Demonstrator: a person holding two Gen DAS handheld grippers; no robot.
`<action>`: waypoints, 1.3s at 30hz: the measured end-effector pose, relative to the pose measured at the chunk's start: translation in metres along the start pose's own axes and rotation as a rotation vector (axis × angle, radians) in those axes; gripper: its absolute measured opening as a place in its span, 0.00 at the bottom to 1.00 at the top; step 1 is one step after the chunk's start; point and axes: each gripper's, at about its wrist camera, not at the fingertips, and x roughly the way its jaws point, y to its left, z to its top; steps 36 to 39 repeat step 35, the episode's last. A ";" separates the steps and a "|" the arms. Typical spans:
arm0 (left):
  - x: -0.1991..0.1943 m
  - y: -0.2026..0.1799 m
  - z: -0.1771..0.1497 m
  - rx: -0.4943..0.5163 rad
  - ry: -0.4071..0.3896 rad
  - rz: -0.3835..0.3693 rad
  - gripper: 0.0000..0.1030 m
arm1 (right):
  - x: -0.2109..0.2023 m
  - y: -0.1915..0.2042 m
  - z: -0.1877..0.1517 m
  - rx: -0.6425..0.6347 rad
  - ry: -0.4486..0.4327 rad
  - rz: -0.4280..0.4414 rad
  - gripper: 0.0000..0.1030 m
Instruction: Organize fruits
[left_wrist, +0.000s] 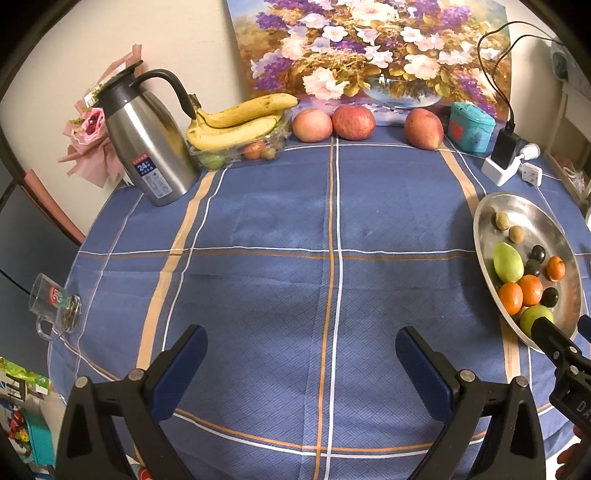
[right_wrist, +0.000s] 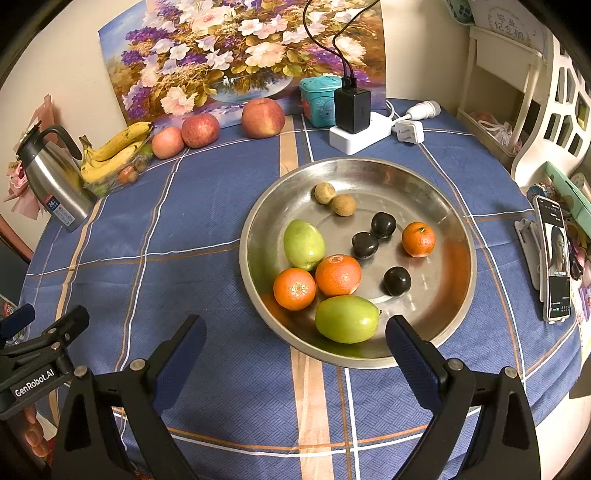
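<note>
A steel plate (right_wrist: 436, 192) sits on the blue checked tablecloth and holds two green fruits (right_wrist: 346, 319), three oranges (right_wrist: 338, 275), three dark plums (right_wrist: 397, 280) and two small brown fruits (right_wrist: 343, 205). The plate also shows in the left wrist view (left_wrist: 517, 206) at the right. My right gripper (right_wrist: 295, 338) is open and empty, just in front of the plate's near rim. My left gripper (left_wrist: 301, 345) is open and empty over bare cloth, left of the plate. Bananas (left_wrist: 236, 125) lie on a clear tray with small fruits, and three apples (left_wrist: 352, 122) stand at the back.
A steel jug (left_wrist: 147, 147) stands back left, a glass mug (left_wrist: 55, 306) at the left edge. A teal tin (right_wrist: 317, 101), a charger on a power strip (right_wrist: 358, 129) and a phone on a stand (right_wrist: 554, 258) are at the right. A flower painting (right_wrist: 240, 55) leans on the wall.
</note>
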 end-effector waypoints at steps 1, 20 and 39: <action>0.000 0.000 0.000 -0.001 0.002 0.001 1.00 | 0.000 0.000 0.000 0.000 0.000 0.000 0.95; 0.005 0.003 -0.002 -0.014 0.013 0.010 1.00 | 0.001 0.003 -0.001 -0.005 0.004 0.005 0.95; 0.006 0.007 -0.002 -0.029 0.019 0.026 1.00 | 0.001 0.002 0.000 -0.006 0.004 0.006 0.95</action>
